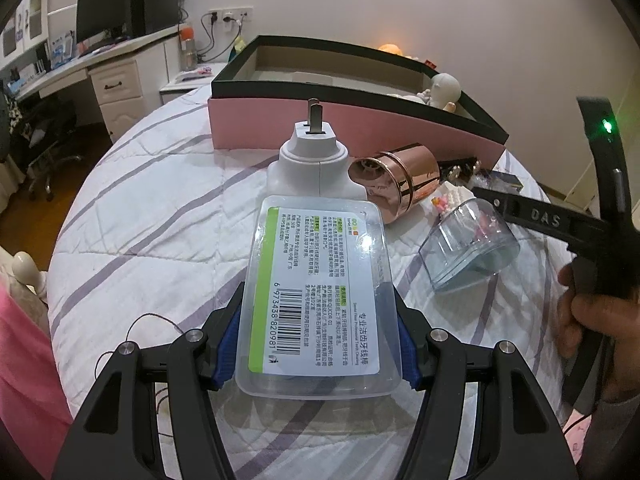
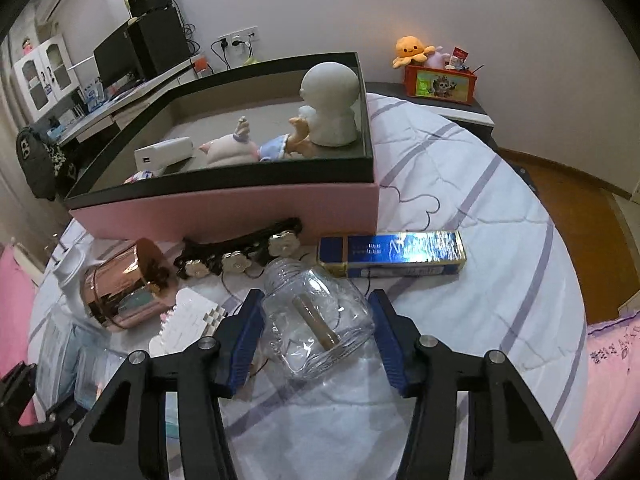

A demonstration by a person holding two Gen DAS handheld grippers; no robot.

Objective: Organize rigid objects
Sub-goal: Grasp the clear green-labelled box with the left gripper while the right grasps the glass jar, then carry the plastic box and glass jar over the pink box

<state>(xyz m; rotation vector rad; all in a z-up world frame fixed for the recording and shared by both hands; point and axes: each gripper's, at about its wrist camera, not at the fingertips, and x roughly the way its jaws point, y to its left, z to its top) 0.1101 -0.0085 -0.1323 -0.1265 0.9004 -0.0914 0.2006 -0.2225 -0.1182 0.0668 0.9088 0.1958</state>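
My left gripper (image 1: 316, 344) is shut on a clear plastic floss-pick box (image 1: 318, 292) with a green and white label, held above the bed. Beyond it lie a white plug adapter (image 1: 314, 160) and a rose-gold cup (image 1: 396, 182) on its side. My right gripper (image 2: 316, 334) is shut on a clear glass jar (image 2: 320, 320) lying on its side, a stick inside it; in the left wrist view the jar (image 1: 470, 248) shows at right. The pink storage box (image 2: 240, 208) with a dark rim stands behind, holding a white figurine (image 2: 330, 104), soft toys and a white power bank (image 2: 164, 154).
On the striped quilt lie a blue and gold carton (image 2: 394, 254), a black hair band with flowers (image 2: 240, 252) and a white block model (image 2: 188, 320). A desk with a monitor (image 1: 104, 12) stands at the far left. A red box with plush toys (image 2: 440, 80) sits on a nightstand.
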